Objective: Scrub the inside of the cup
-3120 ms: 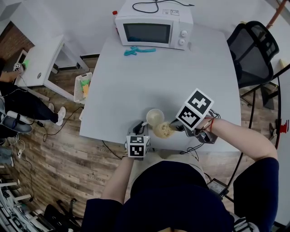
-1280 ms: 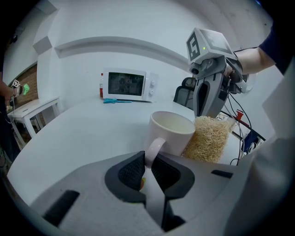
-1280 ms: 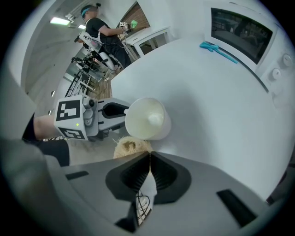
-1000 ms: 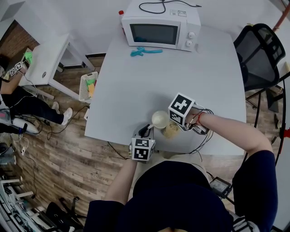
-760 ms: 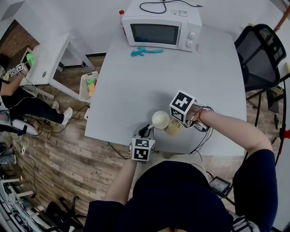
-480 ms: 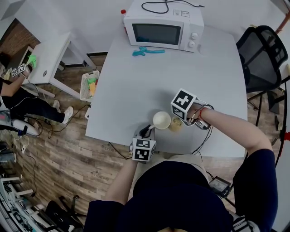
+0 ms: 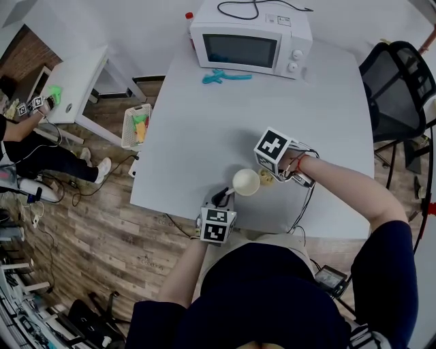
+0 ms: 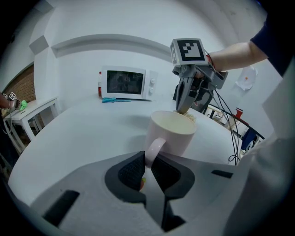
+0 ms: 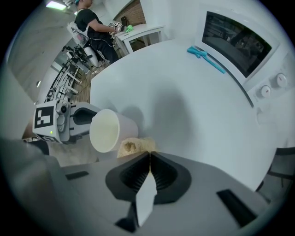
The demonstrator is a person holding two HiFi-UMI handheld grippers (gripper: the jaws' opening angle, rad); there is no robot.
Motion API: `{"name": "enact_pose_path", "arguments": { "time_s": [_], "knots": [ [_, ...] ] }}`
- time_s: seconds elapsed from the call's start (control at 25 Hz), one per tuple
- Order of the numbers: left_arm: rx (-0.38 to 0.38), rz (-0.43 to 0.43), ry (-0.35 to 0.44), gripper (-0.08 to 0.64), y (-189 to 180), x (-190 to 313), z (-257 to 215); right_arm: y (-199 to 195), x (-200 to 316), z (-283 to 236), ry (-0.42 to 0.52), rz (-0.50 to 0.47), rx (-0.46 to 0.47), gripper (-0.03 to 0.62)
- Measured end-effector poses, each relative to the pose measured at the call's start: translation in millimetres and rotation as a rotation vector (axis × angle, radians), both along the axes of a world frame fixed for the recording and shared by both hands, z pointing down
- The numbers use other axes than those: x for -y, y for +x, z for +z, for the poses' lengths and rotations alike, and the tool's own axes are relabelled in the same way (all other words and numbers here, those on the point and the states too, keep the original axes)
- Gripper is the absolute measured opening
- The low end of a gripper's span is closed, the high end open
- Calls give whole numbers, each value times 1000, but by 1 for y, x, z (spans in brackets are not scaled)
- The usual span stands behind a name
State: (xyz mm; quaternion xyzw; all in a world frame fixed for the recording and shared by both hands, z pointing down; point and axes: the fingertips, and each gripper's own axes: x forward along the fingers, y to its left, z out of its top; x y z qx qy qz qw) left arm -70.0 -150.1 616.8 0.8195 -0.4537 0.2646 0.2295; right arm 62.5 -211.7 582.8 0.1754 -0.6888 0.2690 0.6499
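Near the tabletop's (image 7: 204, 123) front edge, your left tongs (image 8: 147, 160) clamp the cup's (image 8: 173, 133) handle to steady it, while your right tongs (image 9: 149, 157), pinching the sponge (image 9: 133, 146), hang just outside its rim.

The pale grey bench (image 7: 204, 129) carried a white microwave (image 7: 250, 44) at its far edge, door facing the near side. A bottle (image 7: 189, 16) with a red cap stood just beside the microwave's left end. A teal tool (image 7: 226, 77) lay flat just in front of the microwave. Near the front edge a cream cup (image 7: 246, 182) stood upright, and a yellowish sponge (image 7: 266, 178) sat right against it, possibly resting on the surface.
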Motion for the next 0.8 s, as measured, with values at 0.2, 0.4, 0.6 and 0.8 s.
{"name": "enact_pose_path", "arguments": {
  "time_s": [0.2, 0.4, 0.6, 0.8],
  "knots": [
    [-1, -5, -2, 41, -2, 2, 1, -5, 8, 2, 2, 7, 0, 31],
    [0, -11, -10, 41, -3, 3, 1, -12, 22, 0, 13, 46, 34, 31],
    [0, -11, -24, 41, -3, 3, 0, -28, 34, -7, 16, 80, 83, 31],
    [1, -5, -32, 41, -2, 4, -1, -45, 41, -11, 45, 26, 77, 31]
  ]
}}
